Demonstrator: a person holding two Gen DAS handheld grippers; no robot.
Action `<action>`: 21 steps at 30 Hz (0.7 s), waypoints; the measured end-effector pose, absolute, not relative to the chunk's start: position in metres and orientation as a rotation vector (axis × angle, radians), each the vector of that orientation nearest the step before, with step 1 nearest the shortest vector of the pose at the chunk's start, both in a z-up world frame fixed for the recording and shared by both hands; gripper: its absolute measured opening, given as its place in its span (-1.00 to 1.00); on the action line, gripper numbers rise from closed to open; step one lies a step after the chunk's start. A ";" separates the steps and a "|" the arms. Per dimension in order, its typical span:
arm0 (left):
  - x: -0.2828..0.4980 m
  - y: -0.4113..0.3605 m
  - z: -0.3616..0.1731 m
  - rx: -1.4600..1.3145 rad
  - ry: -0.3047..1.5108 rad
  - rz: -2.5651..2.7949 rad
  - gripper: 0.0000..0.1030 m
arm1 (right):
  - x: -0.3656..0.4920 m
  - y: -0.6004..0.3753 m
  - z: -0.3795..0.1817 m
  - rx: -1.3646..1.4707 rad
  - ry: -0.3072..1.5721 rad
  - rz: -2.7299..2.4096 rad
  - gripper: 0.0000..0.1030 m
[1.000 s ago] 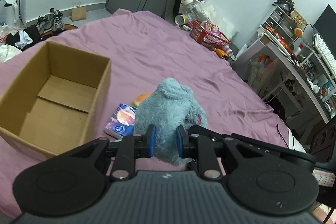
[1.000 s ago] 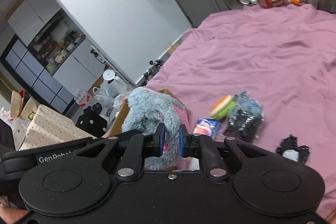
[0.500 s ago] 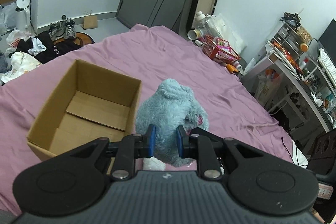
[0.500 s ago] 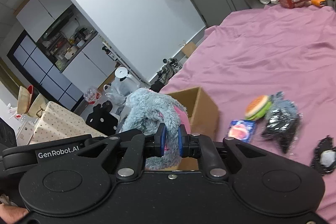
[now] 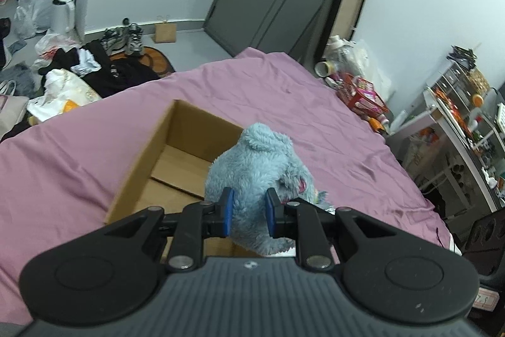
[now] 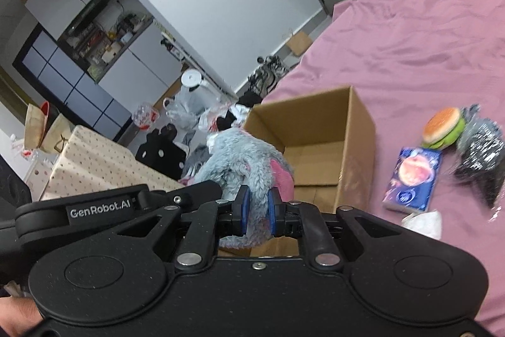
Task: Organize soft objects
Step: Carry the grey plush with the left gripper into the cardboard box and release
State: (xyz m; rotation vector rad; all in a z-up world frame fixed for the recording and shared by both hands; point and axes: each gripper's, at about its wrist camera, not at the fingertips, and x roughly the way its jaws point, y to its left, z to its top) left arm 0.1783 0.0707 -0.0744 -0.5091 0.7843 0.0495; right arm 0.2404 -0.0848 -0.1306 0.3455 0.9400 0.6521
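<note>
Both the left tongs (image 5: 247, 213) and the right tongs (image 6: 257, 210) pinch a shaggy blue plush toy (image 5: 252, 169), held above the open, square cardboard box (image 6: 344, 128) on the wrinkled purple bed (image 5: 300, 103).

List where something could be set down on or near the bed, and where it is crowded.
Free: the cardboard box floor, bare; the purple bedspread beyond the box; the strip left of it. Crowded: beside the box, where burger toy, blue packet and black bag cluster.
</note>
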 end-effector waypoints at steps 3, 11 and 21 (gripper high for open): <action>0.179 0.083 -0.080 -0.524 0.795 0.064 -0.61 | 0.240 -0.075 -0.138 0.325 0.965 0.659 -0.69; 0.183 0.112 -0.104 -0.558 0.852 0.097 -0.61 | 0.242 -0.061 -0.157 0.308 1.030 0.662 -0.61; 0.188 0.129 -0.125 -0.560 0.912 0.139 -0.61 | 0.232 -0.071 -0.145 0.271 1.031 0.643 0.35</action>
